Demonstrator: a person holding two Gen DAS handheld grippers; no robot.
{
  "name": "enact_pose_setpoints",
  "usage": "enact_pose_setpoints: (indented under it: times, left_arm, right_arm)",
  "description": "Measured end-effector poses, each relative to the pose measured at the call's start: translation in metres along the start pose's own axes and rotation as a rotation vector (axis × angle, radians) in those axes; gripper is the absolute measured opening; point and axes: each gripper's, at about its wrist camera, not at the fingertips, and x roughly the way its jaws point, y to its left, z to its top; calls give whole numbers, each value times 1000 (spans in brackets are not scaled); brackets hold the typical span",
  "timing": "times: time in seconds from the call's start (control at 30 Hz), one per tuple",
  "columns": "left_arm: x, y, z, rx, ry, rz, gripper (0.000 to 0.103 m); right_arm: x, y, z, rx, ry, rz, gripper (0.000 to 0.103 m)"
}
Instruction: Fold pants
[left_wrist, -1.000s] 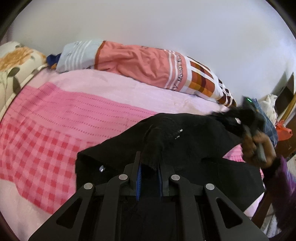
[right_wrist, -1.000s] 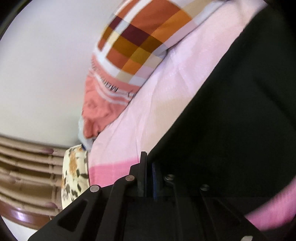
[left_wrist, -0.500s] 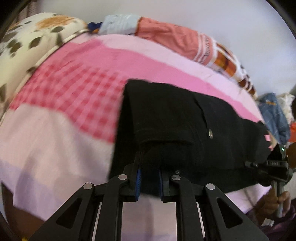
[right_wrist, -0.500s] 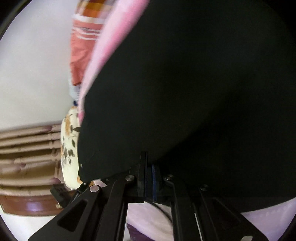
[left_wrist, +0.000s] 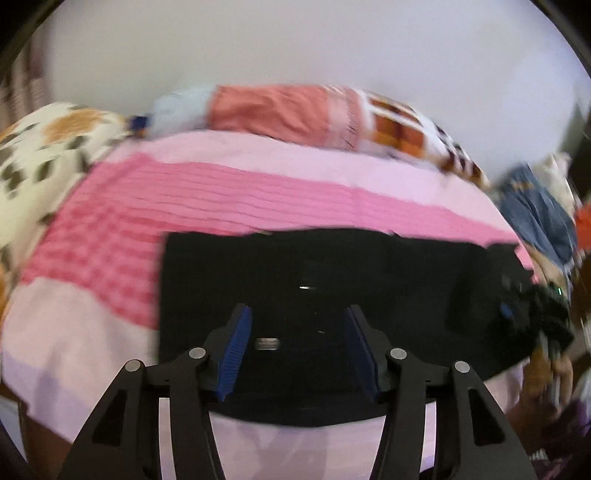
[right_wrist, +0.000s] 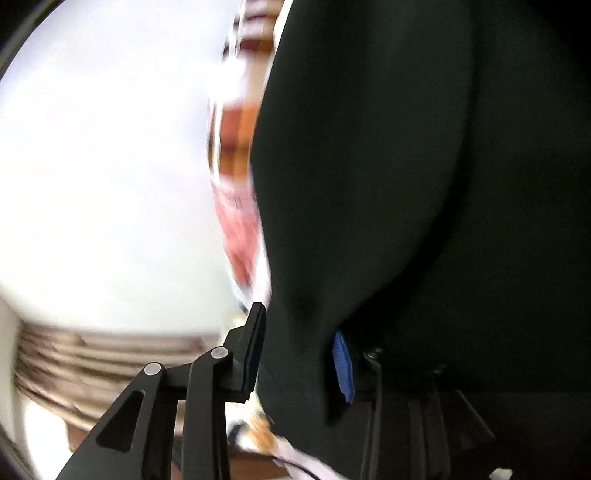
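Black pants lie folded into a flat dark rectangle across a pink bedspread, with a row of patterned pillows along the white wall behind. The left gripper hangs over the near edge of the pants, its blue-padded jaws having just been opening; they now stand apart, the cloth lying flat beneath the gap rather than pinched in it. At the right end of the pants, the right gripper has also just been opening its jaws; a fold of black cloth hangs between them, and its wrist view, heavily blurred, leaves it unclear whether the pads press on it. A heap of denim sits beyond the bed's far right corner.
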Motion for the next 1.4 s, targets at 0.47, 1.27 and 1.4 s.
enact_pose_setpoints:
  times: [0.47,1.27,1.4]
  left_arm:
    - [65,-33,-11,56,152,0,54]
    - [61,-26,-32,116,181,46,67]
    - [58,-22,-33,107,177,48,67]
  right_arm:
    - [-86,26,92,-54,-244,-143,6]
    - [-218,-47,39,116,-289,-226,4]
    - [-225,-33,40,73,-279,-286,4]
